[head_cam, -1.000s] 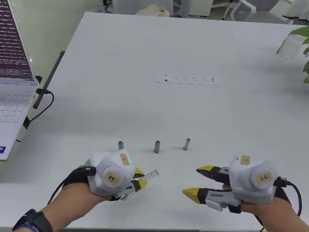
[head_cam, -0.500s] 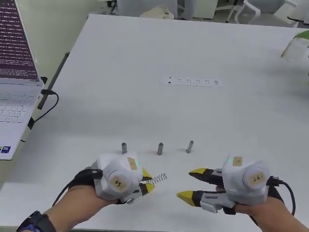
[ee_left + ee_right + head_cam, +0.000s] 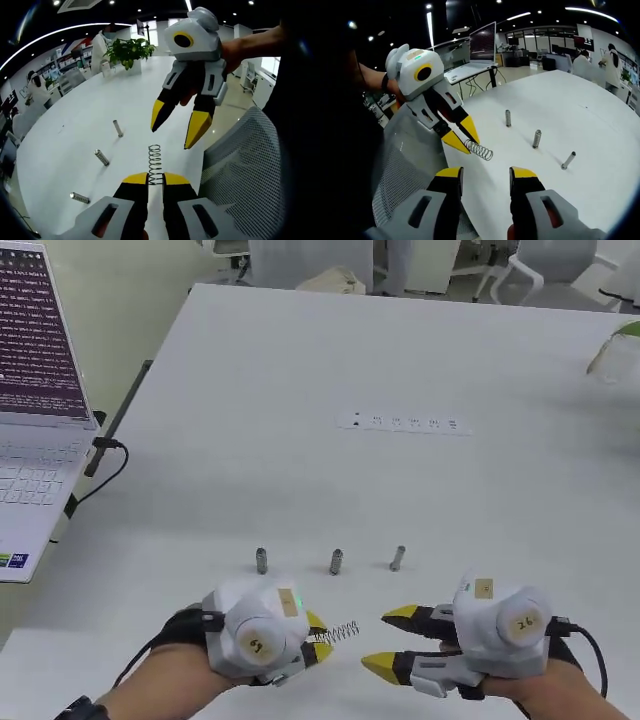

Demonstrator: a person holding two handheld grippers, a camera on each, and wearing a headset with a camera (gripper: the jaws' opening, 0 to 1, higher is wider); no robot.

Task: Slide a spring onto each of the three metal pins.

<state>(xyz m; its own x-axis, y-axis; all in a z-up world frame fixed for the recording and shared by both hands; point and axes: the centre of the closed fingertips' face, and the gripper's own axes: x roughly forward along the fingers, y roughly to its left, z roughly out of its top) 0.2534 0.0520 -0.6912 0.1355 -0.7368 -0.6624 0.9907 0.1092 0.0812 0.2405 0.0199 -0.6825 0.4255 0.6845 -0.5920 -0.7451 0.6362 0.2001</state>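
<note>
Head view, left gripper (image 3: 320, 637) pinching spring (image 3: 343, 631), right gripper (image 3: 376, 639) agape, labelled 26.

The left hand-held gripper (image 3: 320, 637) and the right hand-held gripper (image 3: 376, 639) are each cased in white, with black yellow-tipped jaws and a round tan numbered sticker. A black cable (image 3: 592, 637) is noted at the right one.
</note>
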